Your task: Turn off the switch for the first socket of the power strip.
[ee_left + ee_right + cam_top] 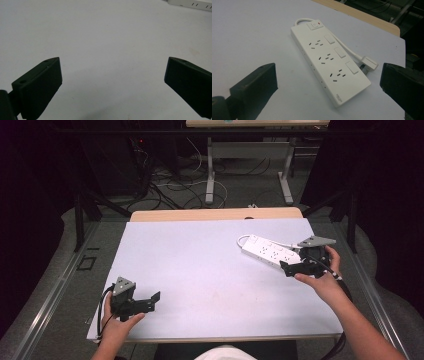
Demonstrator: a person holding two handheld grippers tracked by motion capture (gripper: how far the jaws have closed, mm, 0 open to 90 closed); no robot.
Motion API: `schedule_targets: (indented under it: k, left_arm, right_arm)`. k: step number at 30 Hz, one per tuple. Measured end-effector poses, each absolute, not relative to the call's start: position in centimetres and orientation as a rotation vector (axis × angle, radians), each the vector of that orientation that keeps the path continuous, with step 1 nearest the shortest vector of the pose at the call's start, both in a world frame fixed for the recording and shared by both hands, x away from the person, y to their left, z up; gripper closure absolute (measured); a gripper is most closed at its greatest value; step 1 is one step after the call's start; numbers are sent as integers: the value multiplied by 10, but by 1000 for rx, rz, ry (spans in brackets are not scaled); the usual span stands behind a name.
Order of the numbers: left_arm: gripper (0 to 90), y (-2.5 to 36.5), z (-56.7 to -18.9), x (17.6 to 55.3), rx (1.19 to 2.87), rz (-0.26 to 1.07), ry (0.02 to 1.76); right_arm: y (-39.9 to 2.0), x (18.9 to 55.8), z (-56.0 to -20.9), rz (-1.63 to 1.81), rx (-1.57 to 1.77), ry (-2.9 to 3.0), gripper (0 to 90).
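**Right gripper facing power strip, jaws spread; left gripper idle at near-left corner**

The white power strip [269,251] is lying flat on the pale sheet [200,270] covering the table, in the right half and toward the far side. In the right gripper view the power strip is showing three socket groups in a row, a rocker switch beside each, and a main switch with a small red mark at the far end. Its white cable [348,51] is looping out of that far end and running back along one long side, ending in a white plug [369,63] lying on the sheet just beside the strip's near corner.

The right gripper [292,268] is sitting in the person's right hand [325,277] at the near end of the strip. Its jaws are standing wide apart, one at each lower corner of the right gripper view, with the strip's near end lying between and beyond them. No contact between jaws and strip is showing; whether the tips are touching the sheet cannot be told.

The left gripper [152,301] is sitting in the left hand [117,322] near the front-left corner of the sheet, well apart from the strip. Its jaws are likewise spread wide over bare sheet, pinching nothing. In the left gripper view an edge of the strip is showing at the upper right.
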State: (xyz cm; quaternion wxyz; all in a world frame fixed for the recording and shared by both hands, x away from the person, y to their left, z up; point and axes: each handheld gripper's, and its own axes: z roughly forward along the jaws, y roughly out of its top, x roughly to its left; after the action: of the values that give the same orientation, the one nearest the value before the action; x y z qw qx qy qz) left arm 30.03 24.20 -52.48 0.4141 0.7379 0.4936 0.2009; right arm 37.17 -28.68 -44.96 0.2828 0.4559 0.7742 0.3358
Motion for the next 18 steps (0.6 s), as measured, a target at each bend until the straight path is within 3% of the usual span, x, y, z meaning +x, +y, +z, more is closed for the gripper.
schedule_targets:
  k: [18]
  left_arm:
    - [11,242,-525,300,1852,502,1241]
  right_arm:
    - [-269,401,-445,824,1198,2145,17]
